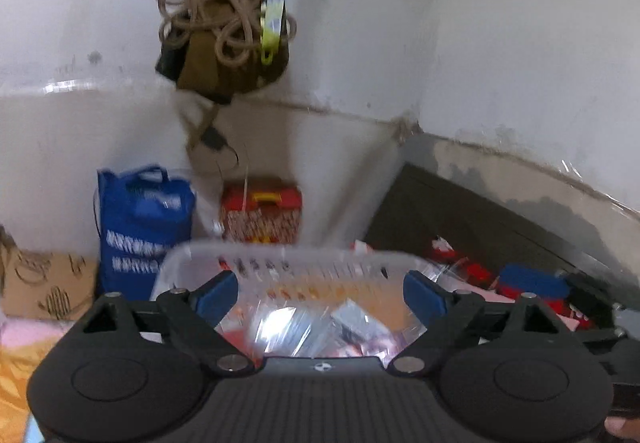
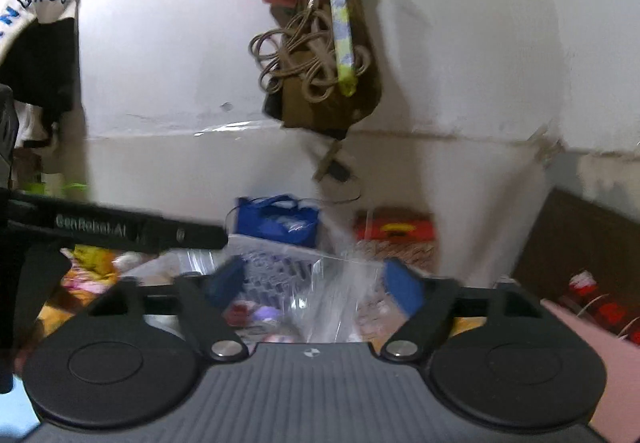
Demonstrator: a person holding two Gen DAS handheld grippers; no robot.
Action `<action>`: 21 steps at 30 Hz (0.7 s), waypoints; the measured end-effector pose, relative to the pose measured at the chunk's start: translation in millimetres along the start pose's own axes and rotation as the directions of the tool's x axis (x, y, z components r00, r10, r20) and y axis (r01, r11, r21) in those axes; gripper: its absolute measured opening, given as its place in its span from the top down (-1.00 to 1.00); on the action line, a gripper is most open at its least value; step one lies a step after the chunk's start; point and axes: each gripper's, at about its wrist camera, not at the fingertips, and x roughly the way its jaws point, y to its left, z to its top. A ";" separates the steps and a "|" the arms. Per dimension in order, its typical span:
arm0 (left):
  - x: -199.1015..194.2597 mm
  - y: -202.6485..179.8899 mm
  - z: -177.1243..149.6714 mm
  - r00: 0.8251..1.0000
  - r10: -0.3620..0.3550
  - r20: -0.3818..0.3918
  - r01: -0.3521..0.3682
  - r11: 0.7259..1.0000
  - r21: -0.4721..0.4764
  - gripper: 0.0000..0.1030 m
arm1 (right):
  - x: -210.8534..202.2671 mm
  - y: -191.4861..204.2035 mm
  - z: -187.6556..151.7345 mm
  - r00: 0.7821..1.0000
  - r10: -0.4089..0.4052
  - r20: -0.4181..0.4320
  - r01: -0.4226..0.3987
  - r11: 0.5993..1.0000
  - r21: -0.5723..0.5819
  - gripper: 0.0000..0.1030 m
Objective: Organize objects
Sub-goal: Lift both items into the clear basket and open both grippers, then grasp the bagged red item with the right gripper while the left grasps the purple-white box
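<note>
The clear plastic basket [image 1: 288, 263] sits directly ahead of and below both sets of tongs, loaded with transparent packets [image 1: 288, 327] and small items too blurred to identify. The left tongs [image 1: 320, 293] stand spread wide with nothing between the blue pads; the right tongs [image 2: 316, 283] are likewise spread and empty, a clear bag [image 2: 340, 295] showing beyond the gap, not pinched. Risk from here: the glossy packets are slippery and crumple easily — a shallow pinch could lose one over the basket rim, and the light basket would likely slide or tip if pushed at its edge. The basket appears to rest on a bed with orange and pink bedding [image 1: 16, 363]. Behind it, a blue tote bag [image 1: 140, 227] and a red box [image 1: 262, 217] stand in a white-walled corner — a brown bag with coiled rope [image 1: 216, 19] hangs above.
</note>
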 end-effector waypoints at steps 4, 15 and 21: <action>-34.0 3.0 -28.3 1.000 0.001 0.031 0.000 1.000 -0.019 -0.79 | -33.5 -0.1 -15.9 0.999 0.031 0.025 -0.032 0.999 0.035 -1.00; -53.0 -17.8 -142.8 0.982 -0.076 -0.174 0.089 0.994 0.068 -0.74 | -43.1 -21.6 -123.0 0.974 0.089 -0.210 -0.010 0.937 0.349 -0.37; -34.3 -34.6 -160.5 0.967 -0.057 -0.247 0.090 0.988 0.124 -0.22 | -21.8 -13.9 -126.4 0.960 0.114 -0.257 -0.023 0.942 0.334 -0.26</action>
